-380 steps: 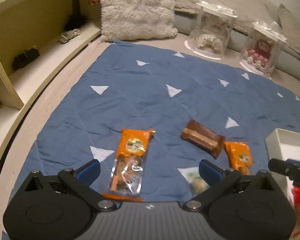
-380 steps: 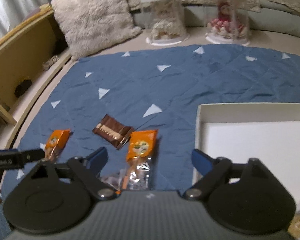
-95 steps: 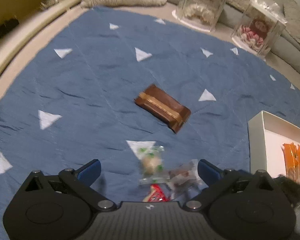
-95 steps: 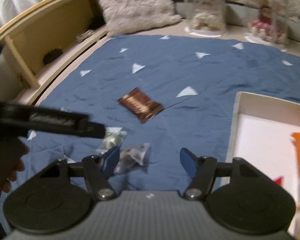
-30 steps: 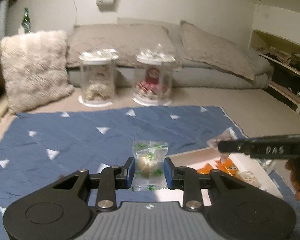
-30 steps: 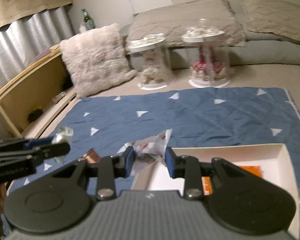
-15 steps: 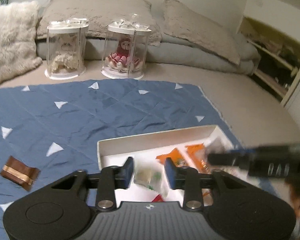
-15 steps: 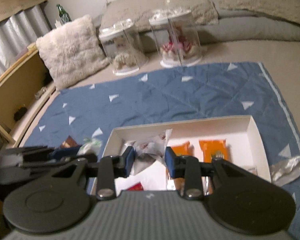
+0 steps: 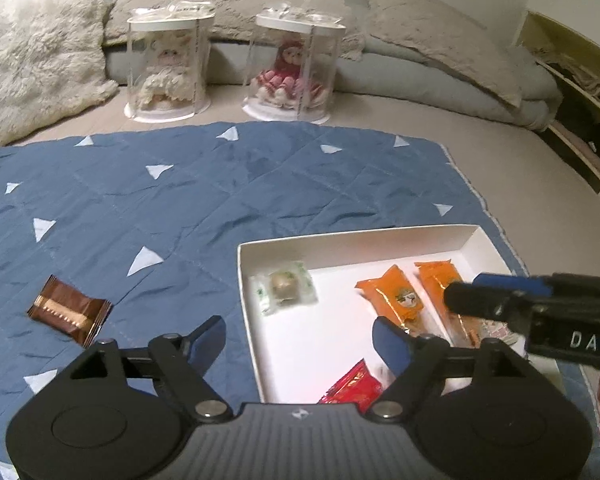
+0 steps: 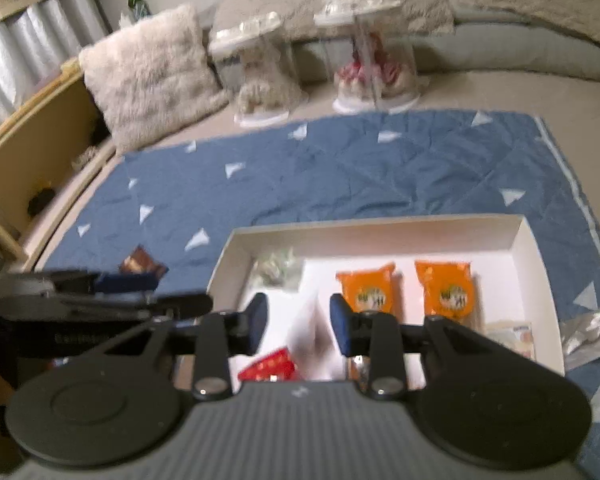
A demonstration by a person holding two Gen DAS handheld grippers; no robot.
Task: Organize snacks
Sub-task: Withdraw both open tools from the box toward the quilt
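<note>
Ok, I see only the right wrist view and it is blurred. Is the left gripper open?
Observer: Yes, the left gripper is open, with nothing between its fingers.
Operator: Where is the green-white candy?
Observer: The candy lies inside the white box, near its far left corner.
Operator: What is outside the box?
Observer: A brown snack lies flat on the blue blanket, left of the box and apart from it.

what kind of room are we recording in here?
Probably a home bedroom or lounge area: a blue quilted mat spread on a low padded surface, large cushions behind, and two dolls in clear display cases.
</note>
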